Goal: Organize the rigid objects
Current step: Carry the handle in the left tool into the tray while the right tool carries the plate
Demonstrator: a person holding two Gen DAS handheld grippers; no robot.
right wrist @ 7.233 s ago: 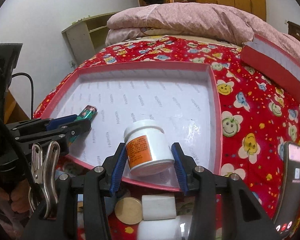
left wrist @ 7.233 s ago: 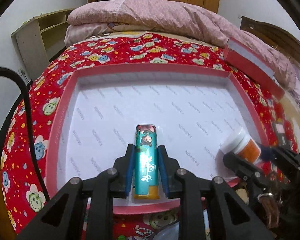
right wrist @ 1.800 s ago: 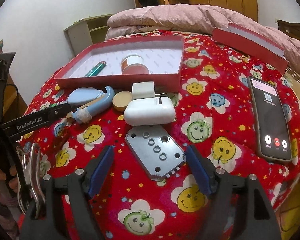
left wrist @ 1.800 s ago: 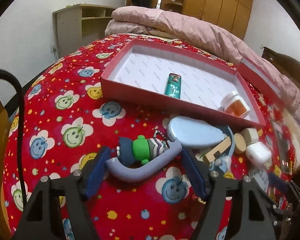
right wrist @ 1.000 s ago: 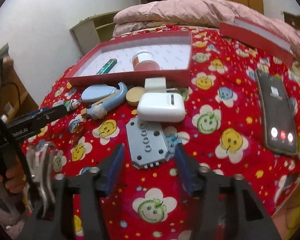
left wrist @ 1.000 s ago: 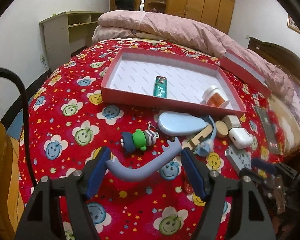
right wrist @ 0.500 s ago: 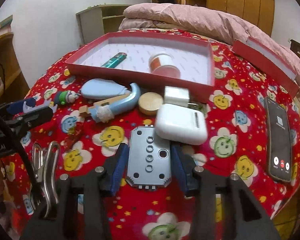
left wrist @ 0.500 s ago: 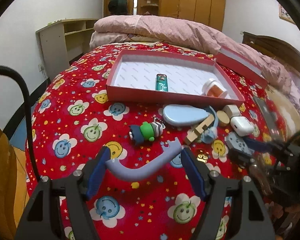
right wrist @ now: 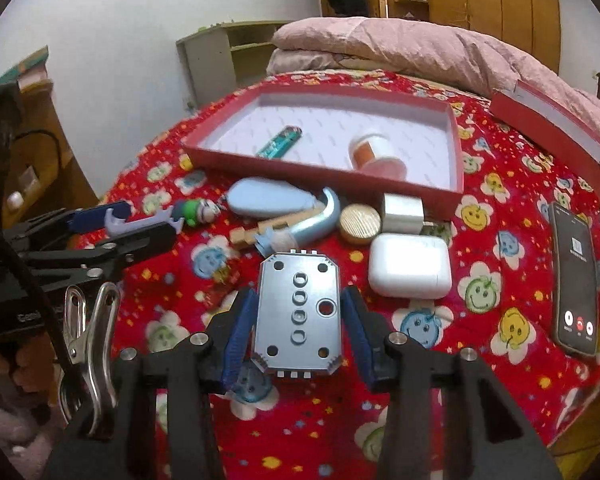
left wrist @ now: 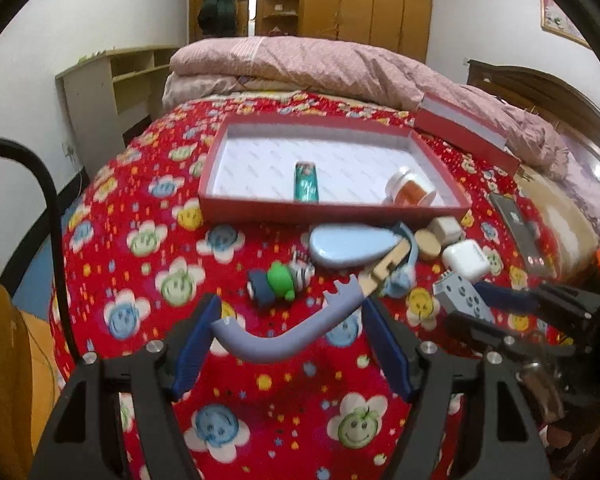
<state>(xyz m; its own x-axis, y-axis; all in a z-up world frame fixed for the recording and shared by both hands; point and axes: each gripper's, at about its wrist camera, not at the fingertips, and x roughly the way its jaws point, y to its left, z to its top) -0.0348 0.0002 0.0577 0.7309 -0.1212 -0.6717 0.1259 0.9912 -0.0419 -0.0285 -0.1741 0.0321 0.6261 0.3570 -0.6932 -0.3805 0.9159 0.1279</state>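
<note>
A red box point(left wrist: 332, 208) point(right wrist: 320, 166) on the bed holds a teal lighter point(left wrist: 307, 181) point(right wrist: 279, 142) and a white jar with an orange label point(left wrist: 409, 189) point(right wrist: 374, 153). My left gripper point(left wrist: 290, 334) is shut on a curved grey-purple tool point(left wrist: 284, 334) point(right wrist: 140, 222), held above the bedspread in front of the box. My right gripper point(right wrist: 298, 318) is shut on a grey metal plate with holes point(right wrist: 298, 312) point(left wrist: 462, 300), also lifted. Loose items lie before the box: a light blue case point(left wrist: 346, 244), a green toy figure point(left wrist: 278, 280), a white earbud case point(right wrist: 408, 266).
A phone point(right wrist: 574, 276) lies on the right of the bedspread. The red box lid point(right wrist: 552, 136) leans on a pink quilt point(left wrist: 320, 64) behind. A round wooden disc point(right wrist: 360, 220), a white cube point(right wrist: 402, 208) and a blue curved handle point(right wrist: 312, 222) sit near the box wall.
Both grippers have closed on their objects and lifted: the left holds the curved tool, the right has shut on the metal plate and raised it. The views have pulled back from the box.
</note>
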